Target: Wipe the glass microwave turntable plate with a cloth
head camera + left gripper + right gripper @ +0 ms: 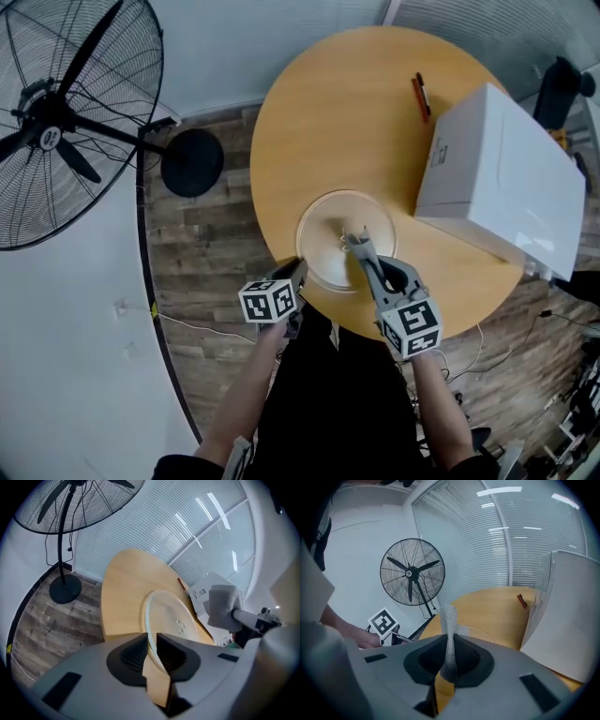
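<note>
When wiping, mind the glass turntable plate (328, 234) by the near edge of the round table (328, 122) in the head view: could slide off. In the left gripper view, clamped at the rim by the left gripper (150, 641); might chip under pressure. In the right gripper view, grey cloth (449, 618) nipped thinly by the right gripper (449, 656); might pull free.

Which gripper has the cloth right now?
The right gripper: its jaws pinch the grey cloth above the plate. The left gripper clamps the plate's near rim instead.
</note>
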`<state>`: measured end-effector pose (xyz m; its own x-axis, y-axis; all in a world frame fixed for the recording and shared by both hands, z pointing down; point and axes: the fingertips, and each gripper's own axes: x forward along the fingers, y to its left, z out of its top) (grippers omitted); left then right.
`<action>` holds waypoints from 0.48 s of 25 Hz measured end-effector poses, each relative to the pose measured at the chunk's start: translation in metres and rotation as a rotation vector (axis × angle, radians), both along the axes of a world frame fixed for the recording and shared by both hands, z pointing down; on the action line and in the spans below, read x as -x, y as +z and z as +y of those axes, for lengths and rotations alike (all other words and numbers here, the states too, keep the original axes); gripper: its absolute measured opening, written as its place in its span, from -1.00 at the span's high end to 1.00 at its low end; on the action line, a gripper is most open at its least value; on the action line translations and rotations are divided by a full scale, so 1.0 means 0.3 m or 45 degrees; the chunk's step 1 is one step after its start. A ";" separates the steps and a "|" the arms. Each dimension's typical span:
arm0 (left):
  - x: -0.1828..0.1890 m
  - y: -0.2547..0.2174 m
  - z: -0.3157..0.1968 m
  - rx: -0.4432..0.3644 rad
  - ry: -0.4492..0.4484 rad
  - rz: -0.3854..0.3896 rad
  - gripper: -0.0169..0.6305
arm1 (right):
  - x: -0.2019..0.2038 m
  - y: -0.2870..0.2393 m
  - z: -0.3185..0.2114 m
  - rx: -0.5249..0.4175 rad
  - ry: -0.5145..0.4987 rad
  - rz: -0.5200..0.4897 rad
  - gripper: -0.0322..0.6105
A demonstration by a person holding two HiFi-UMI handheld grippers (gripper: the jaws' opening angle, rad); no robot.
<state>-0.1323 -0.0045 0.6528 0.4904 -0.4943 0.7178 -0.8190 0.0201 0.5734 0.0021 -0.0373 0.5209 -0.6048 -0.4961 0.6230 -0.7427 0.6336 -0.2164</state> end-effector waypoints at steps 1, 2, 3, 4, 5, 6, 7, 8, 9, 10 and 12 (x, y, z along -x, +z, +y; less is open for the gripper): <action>-0.001 0.002 0.001 0.000 0.007 -0.006 0.78 | 0.007 0.013 0.002 0.004 -0.015 0.009 0.78; -0.004 0.004 0.002 0.001 0.015 -0.011 0.78 | 0.014 0.027 0.004 0.010 -0.030 0.020 0.78; -0.007 0.007 0.004 0.003 0.020 -0.012 0.78 | 0.021 0.044 0.006 0.015 -0.045 0.034 0.78; -0.008 0.010 0.005 0.006 0.018 -0.010 0.78 | 0.029 0.062 0.009 0.018 -0.061 0.053 0.78; -0.009 0.010 0.007 0.008 0.011 -0.006 0.78 | 0.039 0.082 0.012 0.020 -0.077 0.074 0.78; -0.009 0.010 0.008 0.008 0.001 0.000 0.79 | 0.050 0.104 0.014 0.018 -0.093 0.097 0.78; -0.009 0.009 0.008 0.007 -0.008 0.008 0.79 | 0.062 0.128 0.014 0.013 -0.107 0.116 0.78; -0.007 0.009 0.008 0.006 -0.019 0.018 0.79 | 0.076 0.154 0.014 0.006 -0.121 0.137 0.78; -0.003 0.008 0.008 0.006 -0.030 0.028 0.80 | 0.091 0.183 0.016 -0.002 -0.138 0.164 0.78; 0.001 0.009 0.010 0.007 -0.039 0.036 0.80 | 0.106 0.215 0.022 -0.008 -0.160 0.200 0.78; 0.001 0.011 0.014 0.007 -0.044 0.045 0.81 | 0.131 0.280 0.043 -0.012 -0.211 0.279 0.78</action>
